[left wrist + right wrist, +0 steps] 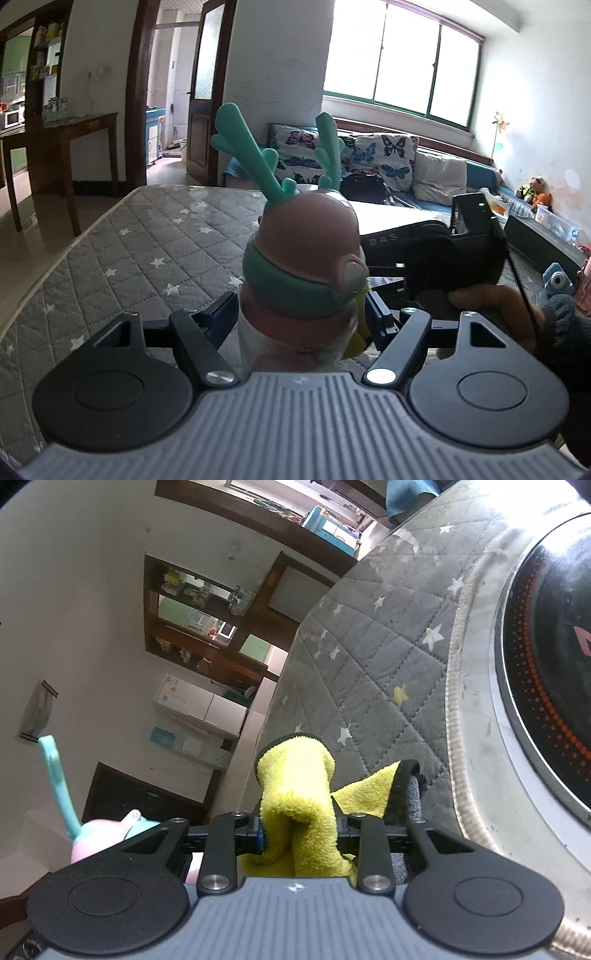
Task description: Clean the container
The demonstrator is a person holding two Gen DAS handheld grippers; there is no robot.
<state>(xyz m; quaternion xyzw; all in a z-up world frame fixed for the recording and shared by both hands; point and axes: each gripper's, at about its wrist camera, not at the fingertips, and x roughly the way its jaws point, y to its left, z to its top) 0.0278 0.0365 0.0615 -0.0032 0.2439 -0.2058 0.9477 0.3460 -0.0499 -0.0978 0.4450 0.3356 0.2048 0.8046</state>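
Left gripper: clamped on antlered bottle body; rigid, smooth, likely slippery. Right gripper: pinching soft yellow cloth.

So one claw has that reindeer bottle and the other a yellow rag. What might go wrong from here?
Two things, I would guess. The left gripper clamps the reindeer bottle low on its clear body, so the heavy antlered top could tip or slip when rubbed. The right gripper pinches only a fold of the yellow cloth; its loose corner could snag or pull free.
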